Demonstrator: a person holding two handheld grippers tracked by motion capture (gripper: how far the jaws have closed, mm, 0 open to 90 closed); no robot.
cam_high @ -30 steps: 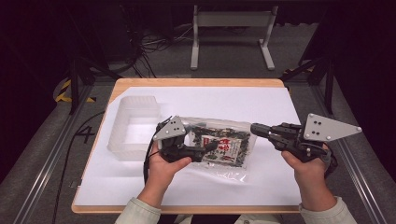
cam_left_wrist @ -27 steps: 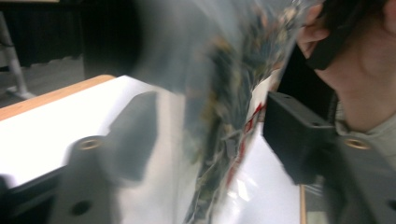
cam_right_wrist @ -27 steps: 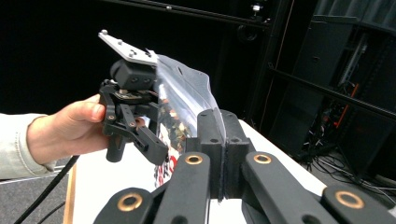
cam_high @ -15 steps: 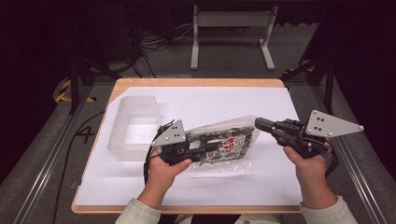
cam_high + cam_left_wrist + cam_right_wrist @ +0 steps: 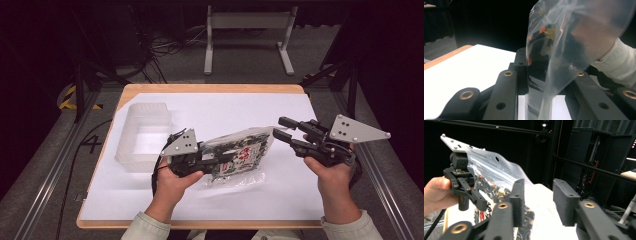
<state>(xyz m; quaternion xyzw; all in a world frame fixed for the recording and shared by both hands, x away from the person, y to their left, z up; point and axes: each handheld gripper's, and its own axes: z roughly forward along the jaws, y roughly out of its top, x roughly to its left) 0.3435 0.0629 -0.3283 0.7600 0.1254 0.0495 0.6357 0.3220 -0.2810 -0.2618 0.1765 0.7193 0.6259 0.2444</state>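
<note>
Left tool (image 5: 225, 156) pinching clear snack bag (image 5: 242, 152); right tool (image 5: 280, 127) spread, just beside bag.

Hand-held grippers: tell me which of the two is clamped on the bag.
The left hand-held gripper, at the left of the high view: its jaws are shut on the clear snack bag. The right hand-held gripper stands open, apart from the bag's far end.
</note>
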